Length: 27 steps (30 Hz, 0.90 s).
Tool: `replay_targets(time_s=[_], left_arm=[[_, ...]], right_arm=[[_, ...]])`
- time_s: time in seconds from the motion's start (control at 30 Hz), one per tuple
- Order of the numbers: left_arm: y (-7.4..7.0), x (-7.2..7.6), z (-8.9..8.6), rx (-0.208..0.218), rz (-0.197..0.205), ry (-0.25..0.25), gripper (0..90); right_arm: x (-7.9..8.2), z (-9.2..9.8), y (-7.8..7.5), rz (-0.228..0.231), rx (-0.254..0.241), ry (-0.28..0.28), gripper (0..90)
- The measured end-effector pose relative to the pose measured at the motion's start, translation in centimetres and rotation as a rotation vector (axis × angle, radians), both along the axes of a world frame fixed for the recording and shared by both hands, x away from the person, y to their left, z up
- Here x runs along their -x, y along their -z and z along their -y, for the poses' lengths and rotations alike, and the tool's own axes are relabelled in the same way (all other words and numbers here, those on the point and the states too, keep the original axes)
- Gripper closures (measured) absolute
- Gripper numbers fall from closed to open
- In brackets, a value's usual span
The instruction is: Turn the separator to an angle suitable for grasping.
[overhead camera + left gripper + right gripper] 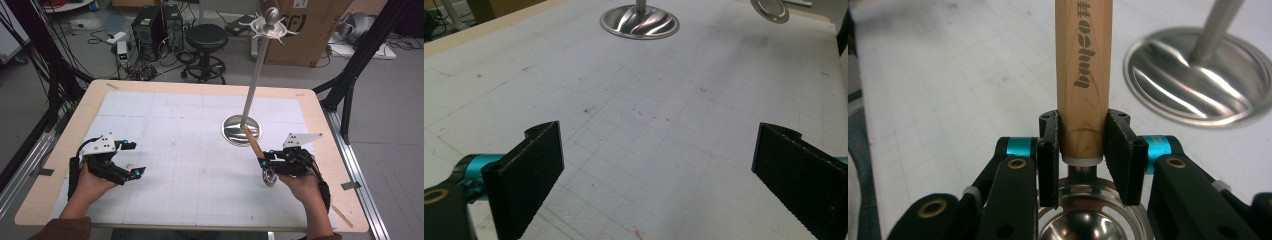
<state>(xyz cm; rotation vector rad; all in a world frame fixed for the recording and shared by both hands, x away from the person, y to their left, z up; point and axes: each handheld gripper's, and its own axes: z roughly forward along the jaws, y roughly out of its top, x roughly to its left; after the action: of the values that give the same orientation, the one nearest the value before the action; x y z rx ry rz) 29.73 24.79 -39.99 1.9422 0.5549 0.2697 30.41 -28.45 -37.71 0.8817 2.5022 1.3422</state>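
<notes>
Ladle pinched by its wooden handle, held above the bench

The right gripper (1082,150) has its ribbed black jaws pinching the ladle (1082,75) by its smooth round wooden handle, the polished steel bowl hanging beneath, near the stand's (241,130) mirrored disc base; the left gripper (656,175) has its jaws spread over the gridded white mat (175,135).

Right gripper view: wooden handle (1082,75) is cut off by the top edge, far end not seen; printed lettering on it only partly readable. Metal bowl (1083,225) of the utensil is clipped by the bottom edge and partly covered by the right gripper (1082,150). Stand base (1198,80) is cropped at the right edge, pole (1215,25) cut at the top.

Left gripper view: pole hidden above the base (639,22); disc (770,10) at top clipped. Left gripper (656,165) body is out of frame.
</notes>
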Motion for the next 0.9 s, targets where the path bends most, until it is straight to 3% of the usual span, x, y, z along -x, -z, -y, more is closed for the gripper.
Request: replay_targets(time_s=[0.57,0.9], left_arm=[[-0.4,0.1,0.2,0.017,0.009,0.012,6.9],[-0.7,0.1,0.2,0.036,0.012,0.017,7.0]], right_arm=[[0.7,-2.1,-1.3,0.053,-0.042,-0.085,68.7],[0.8,-2.4,-1.7,0.07,-0.067,-0.108,68.7]])
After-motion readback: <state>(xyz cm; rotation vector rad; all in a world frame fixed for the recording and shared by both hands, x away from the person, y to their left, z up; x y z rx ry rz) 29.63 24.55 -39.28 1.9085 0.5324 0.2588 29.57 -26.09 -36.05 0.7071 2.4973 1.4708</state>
